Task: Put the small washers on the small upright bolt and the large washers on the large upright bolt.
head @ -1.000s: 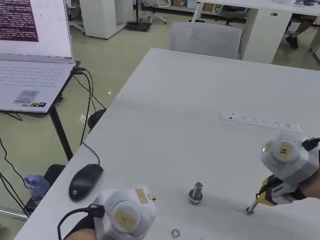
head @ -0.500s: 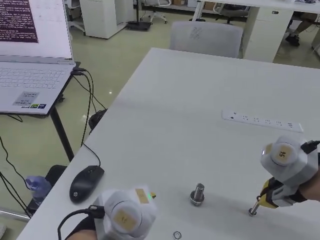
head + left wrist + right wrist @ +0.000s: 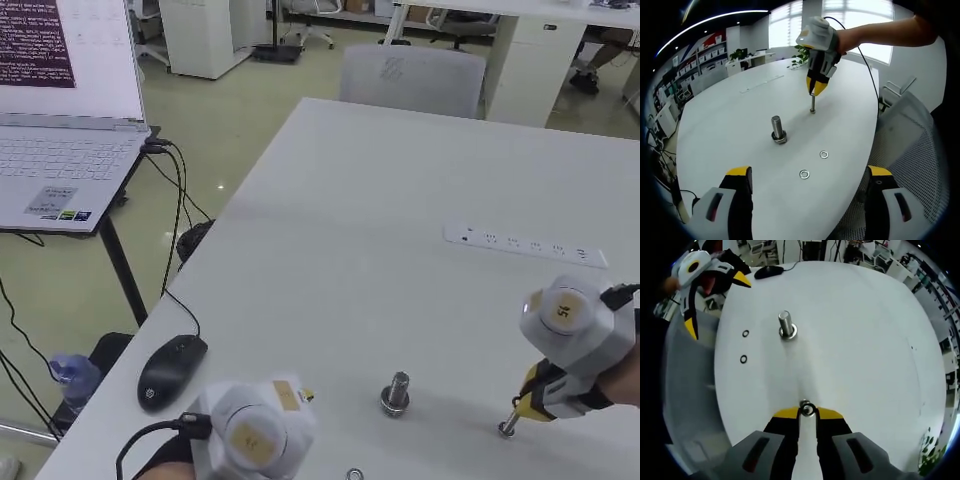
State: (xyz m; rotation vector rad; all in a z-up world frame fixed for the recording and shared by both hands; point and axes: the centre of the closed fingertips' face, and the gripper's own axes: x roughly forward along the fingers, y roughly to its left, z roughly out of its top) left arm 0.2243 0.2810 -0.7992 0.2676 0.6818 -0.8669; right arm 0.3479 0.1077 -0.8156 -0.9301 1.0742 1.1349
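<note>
The step in hand is threading a washer onto the small bolt (image 3: 508,428), which stands upright at the near right of the worktop (image 3: 400,220). The right claw (image 3: 815,91) is clenched on a small washer (image 3: 808,409) and holds it right at the bolt's top. Whether the ring has already slipped over the tip I cannot tell.

The large bolt (image 3: 777,129) stands to the left of the small one, well apart from it, with what looks like a washer already lying round its foot. Two loose washers (image 3: 824,154) (image 3: 804,174) lie flat on the worktop nearer the front edge. The left claw (image 3: 716,305) hangs released above that near edge, jaws wide and grasping nothing.

Next, I judge, the ring's hole must be centred over the thin shaft and the claw kept level, then eased open so the washer drops down the bolt rather than tipping off. After that the loose washers need sorting by size
</note>
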